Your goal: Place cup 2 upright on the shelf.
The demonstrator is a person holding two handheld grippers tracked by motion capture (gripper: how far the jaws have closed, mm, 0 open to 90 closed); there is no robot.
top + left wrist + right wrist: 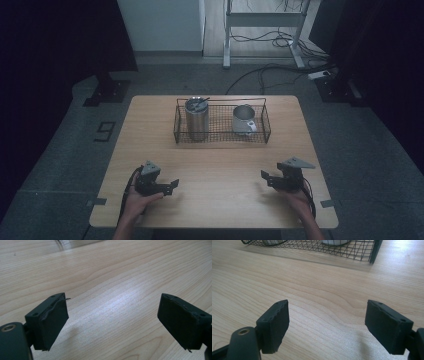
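Note:
A black wire basket [266,131] stands at the far middle of the wooden table [220,165]. In its left end is a tall steel tumbler [196,120] with a lid; in its right end is a white mug [243,120]. My left gripper [171,186] rests low over the near left of the table, jaws pointing right. In the left gripper view it [113,312] stands open over bare wood. My right gripper [266,179] is at the near right, jaws pointing left. In the right gripper view it [327,315] stands open, with the basket [342,250] farther ahead.
A hand holds each gripper at the table's near edge. Bare wood lies between the grippers and the basket. Beyond the table are a grey floor, a white desk frame [262,20] and cables.

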